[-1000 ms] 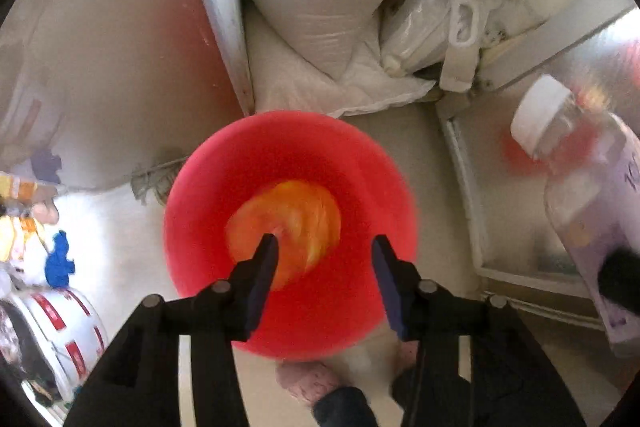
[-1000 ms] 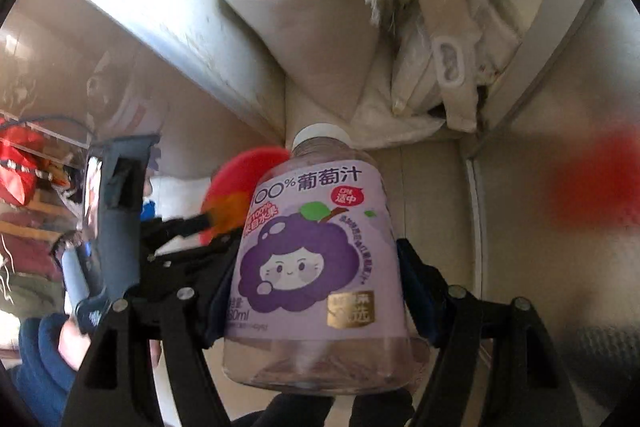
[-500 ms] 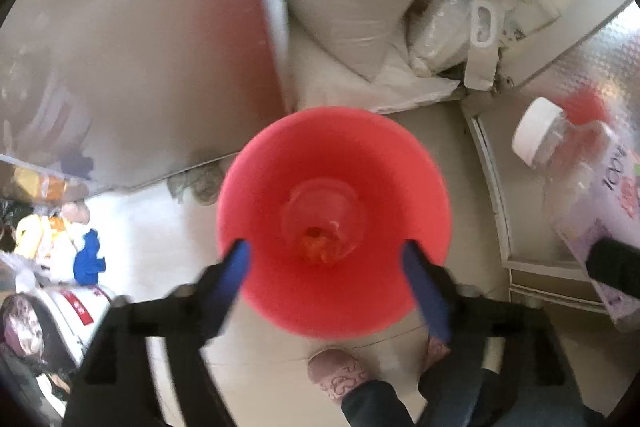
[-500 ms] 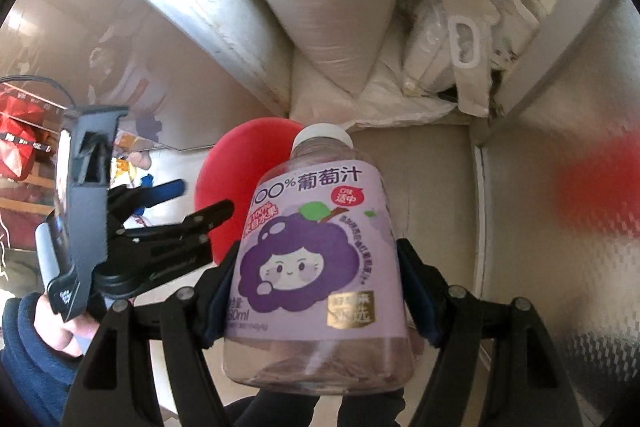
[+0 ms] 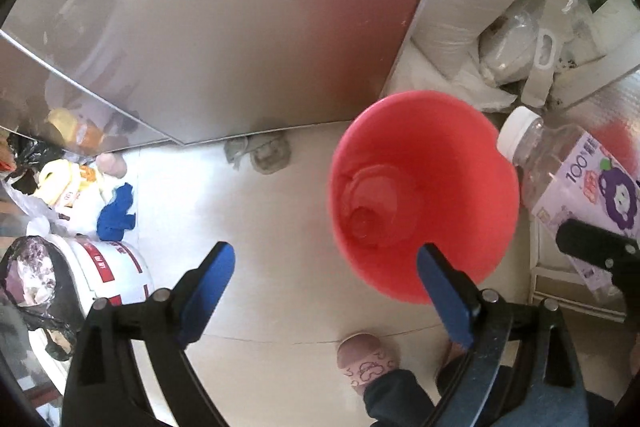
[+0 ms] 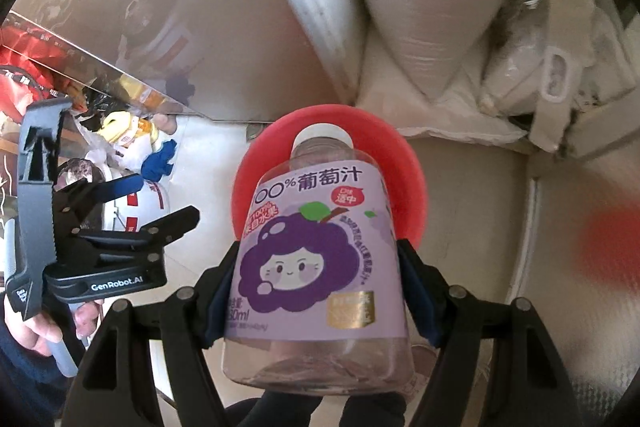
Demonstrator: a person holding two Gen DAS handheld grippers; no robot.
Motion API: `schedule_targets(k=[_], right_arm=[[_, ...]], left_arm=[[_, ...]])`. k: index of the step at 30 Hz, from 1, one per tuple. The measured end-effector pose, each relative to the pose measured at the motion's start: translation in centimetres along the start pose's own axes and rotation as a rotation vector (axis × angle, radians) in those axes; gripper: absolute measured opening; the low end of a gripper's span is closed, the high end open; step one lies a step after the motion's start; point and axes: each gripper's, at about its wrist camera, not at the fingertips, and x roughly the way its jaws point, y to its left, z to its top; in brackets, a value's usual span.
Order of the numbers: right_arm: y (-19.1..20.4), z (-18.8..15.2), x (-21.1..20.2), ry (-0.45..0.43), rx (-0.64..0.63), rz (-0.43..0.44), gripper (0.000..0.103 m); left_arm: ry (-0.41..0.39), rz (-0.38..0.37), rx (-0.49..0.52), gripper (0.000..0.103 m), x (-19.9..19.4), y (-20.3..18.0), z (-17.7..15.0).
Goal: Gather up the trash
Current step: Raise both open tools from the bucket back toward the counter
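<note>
Two tongs: right tongs (image 6: 320,291) clamp the juice bottle (image 6: 316,259); left tongs (image 5: 324,291), just opened wide, hold nothing. I'd centre the bottle over the red bin (image 5: 424,195), mid-right, before letting go.

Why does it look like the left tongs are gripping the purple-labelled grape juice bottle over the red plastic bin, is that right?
Not quite: the right tongs grip the purple-labelled grape juice bottle, as the right wrist view shows. The left tongs are open and empty, their jaws having just been opening. The bottle is over the red plastic bin, as you said.

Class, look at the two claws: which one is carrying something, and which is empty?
The right claw carries the purple-labelled juice bottle, pads pressed on its sides. The left claw, just opened, holds nothing.
</note>
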Motion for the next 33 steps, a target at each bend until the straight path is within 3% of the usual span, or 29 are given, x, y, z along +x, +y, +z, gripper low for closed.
schedule_targets(k=[8,10,11,12,17,21,25,29,33], right_arm=[[1.2,0.5,1.8,0.016,-0.056,-0.049,0.071],[1.3,0.5,1.9,0.010,-0.075,-0.049,0.078],[1.4,0.4,1.8,0.003,-0.084,-0.057,0.088],[1.4,0.4,1.4,-0.008,-0.089,-0.066,0.090],[1.3,0.2,-2.0,-0.026,-0.044,-0.049,0.091],[2.3,0.0,-8.3,-0.071,-0.025,-0.057,0.091],[3.8,0.0,-17.2,-0.133,0.005,-0.076,0.091],[4.8,0.0,-27.3,-0.224,0.056,-0.107,0.095],[4.7,-0.3,-36.6,-0.304,0.127,-0.140,0.099]], left_arm=[[-0.005,-0.042,-0.032,0.091,-0.6,1.6,-1.0],[-0.017,-0.023,-0.012,0.091,-1.1,1.3,-1.1],[-0.030,-0.016,-0.006,0.091,-1.5,1.1,-1.1],[-0.042,-0.021,-0.001,0.091,-2.3,1.0,-1.2],[-0.061,-0.060,-0.012,0.091,-7.4,0.4,-0.6],[-0.085,-0.068,0.010,0.091,-14.3,-0.6,0.2],[-0.092,-0.073,0.047,0.091,-23.3,-2.3,1.0],[-0.128,-0.149,0.100,0.091,-33.2,-4.8,1.9],[-0.179,-0.205,0.150,0.091,-40.4,-7.7,3.0]])
